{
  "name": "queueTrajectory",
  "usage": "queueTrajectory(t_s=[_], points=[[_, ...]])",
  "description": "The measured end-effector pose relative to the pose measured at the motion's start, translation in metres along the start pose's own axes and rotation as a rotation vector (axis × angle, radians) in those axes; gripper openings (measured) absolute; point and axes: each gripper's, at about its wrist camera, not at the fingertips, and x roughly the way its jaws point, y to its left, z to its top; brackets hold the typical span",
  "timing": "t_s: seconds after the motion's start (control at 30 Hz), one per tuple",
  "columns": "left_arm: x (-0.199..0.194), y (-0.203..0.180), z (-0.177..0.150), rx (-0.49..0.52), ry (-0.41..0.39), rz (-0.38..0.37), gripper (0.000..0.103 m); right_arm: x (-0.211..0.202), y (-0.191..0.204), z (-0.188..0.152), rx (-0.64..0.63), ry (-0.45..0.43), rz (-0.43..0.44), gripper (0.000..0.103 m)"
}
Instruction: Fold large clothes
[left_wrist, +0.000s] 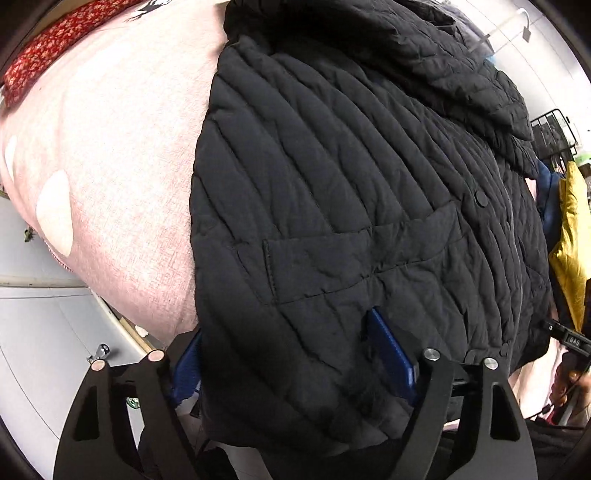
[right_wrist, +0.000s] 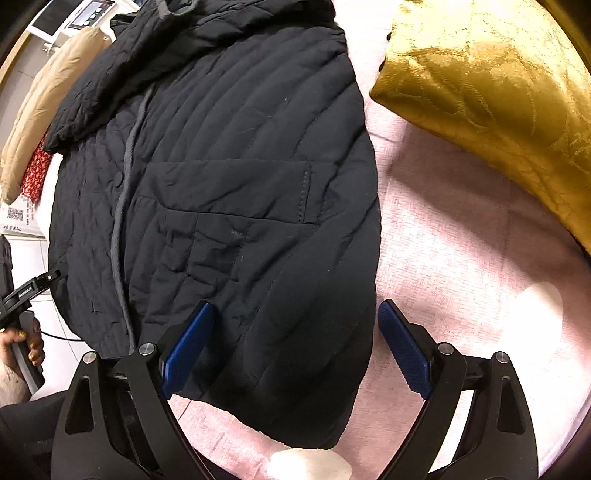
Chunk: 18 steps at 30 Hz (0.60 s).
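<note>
Quilted black jacket (right_wrist: 221, 177) lies front side up on a pink bedspread (right_wrist: 461, 258), sleeves apparently already tucked out of sight, hood or collar bunched at its far end. A yellow satin garment (right_wrist: 498, 92) sits on the bedspread beyond the jacket's right edge, close but apart; a tan padded garment (right_wrist: 44, 103) lies past the jacket's far left corner.

The left gripper (left_wrist: 284, 354) has its fingers spread wide at the jacket's near left hem corner, with the cloth between them: one blue pad (left_wrist: 391, 350) rests on top of the fabric, the other is half hidden under the jacket's left edge. They do not look closed on it. The right gripper (right_wrist: 295, 347) also stands wide at the jacket's near right hem corner, one finger over the cloth, the other over bare bedspread just beside the jacket's edge.

Judging by the stitched channels and crumpled shell, this jacket is soft, light for its bulk and springy: it will drape limply when lifted yet puff back where creased. The shell looks smooth, likely nylon, so a shallow pinch may slip. Best hold seems to be the two hem corners, biting deep enough to catch both layers, clear of the flapped pockets (right_wrist: 236, 192) and the snap buttons (left_wrist: 481, 199) along the grey placket (right_wrist: 123, 206), which would sit hard between the pads. Lifting both corners evenly should carry the hem toward the collar without skewing.
</note>
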Motion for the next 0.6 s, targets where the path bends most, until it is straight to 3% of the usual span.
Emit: queueTrajectory(t_s=[0.13,0.3,0.6], points=[[0.000,0.011,0.001,0.014,0.006,0.010,0.074,-0.002,0.001,0.001,-0.003,0.004,-0.005,0.089],[0.004,-0.014,0.002,0.058,0.010,0.114,0.076,0.002,0.004,0.012,-0.009,0.012,-0.032,0.089],[0.011,-0.014,0.005,0.052,-0.011,0.169,0.095,0.009,0.015,0.013,-0.022,0.027,-0.051,0.089]])
